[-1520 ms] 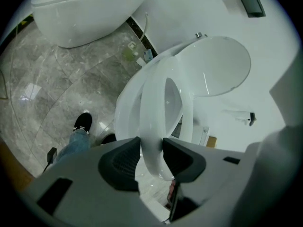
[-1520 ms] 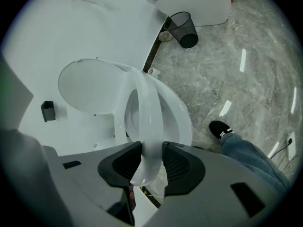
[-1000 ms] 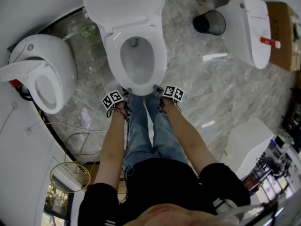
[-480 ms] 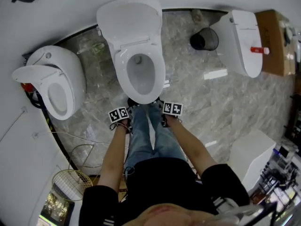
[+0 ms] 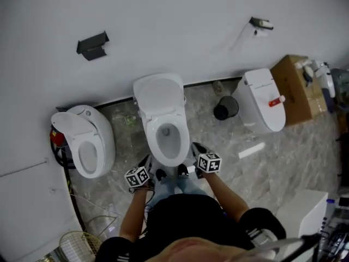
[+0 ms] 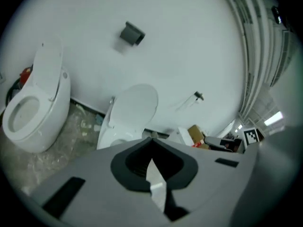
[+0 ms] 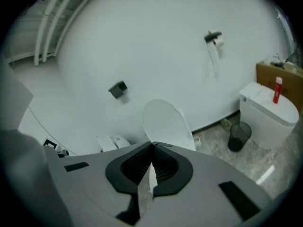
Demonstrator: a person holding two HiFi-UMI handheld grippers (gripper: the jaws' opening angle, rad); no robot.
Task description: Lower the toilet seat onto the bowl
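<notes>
The white toilet stands against the wall in the middle of the head view. Its lid is raised and leans back on the wall. A white ring lies around the bowl opening, but I cannot tell seat from rim. My left gripper hangs near the bowl's front left. My right gripper is by its front right. Neither touches the toilet. In the left gripper view the left gripper is shut with nothing in it. The right gripper is also shut and empty, facing the raised lid.
A second toilet with its lid up stands at the left. A closed one stands at the right with a red item on top. Between them are a black bin and a white strip. A cardboard box sits far right.
The head view has pulled far back and up, so the toilet looks much smaller. Both grippers have drawn back from the bowl's front rim and now hang a little apart from it.
</notes>
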